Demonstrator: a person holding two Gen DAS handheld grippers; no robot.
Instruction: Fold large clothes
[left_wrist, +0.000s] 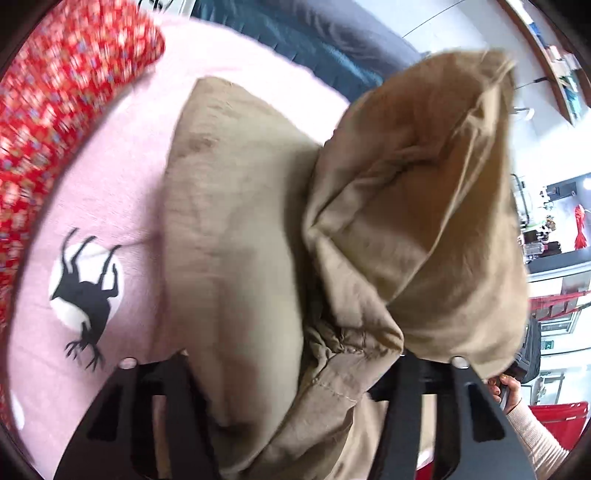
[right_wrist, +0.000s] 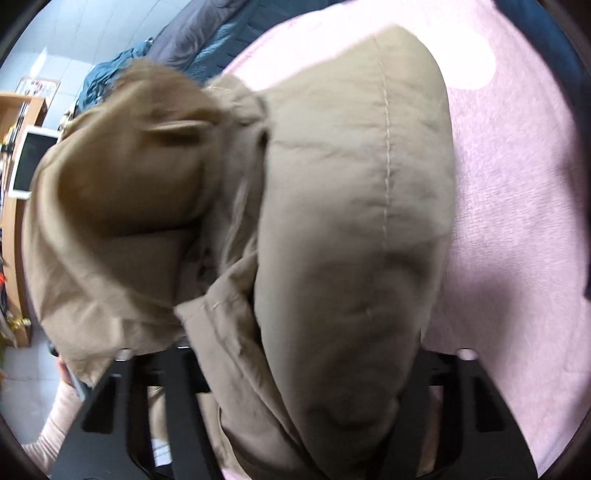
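while the pink blanket (left_wrist: 110, 177) spreads under everything as the work surface, with a red patterned cloth (left_wrist: 62, 92) along its far left edge and dark blue bedding (left_wrist: 314, 40) beyond, the task's thing, a tan padded jacket (left_wrist: 236, 229), sits bunched and lifted above it, one part draping down onto the pink and another part raised in a puffed fold. the left gripper (left_wrist: 291, 417) has its jaws closed onto a gathered seam of the jacket, fabric filling the gap between the black fingers. the right gripper (right_wrist: 295, 413) likewise pinches a thick wad of it. judging by this, the step in hand is carrying a held edge over to make a fold. the next move calls for both grips lowering together, level, so the padded layers land flat, not twisted; blur hides finer detail.
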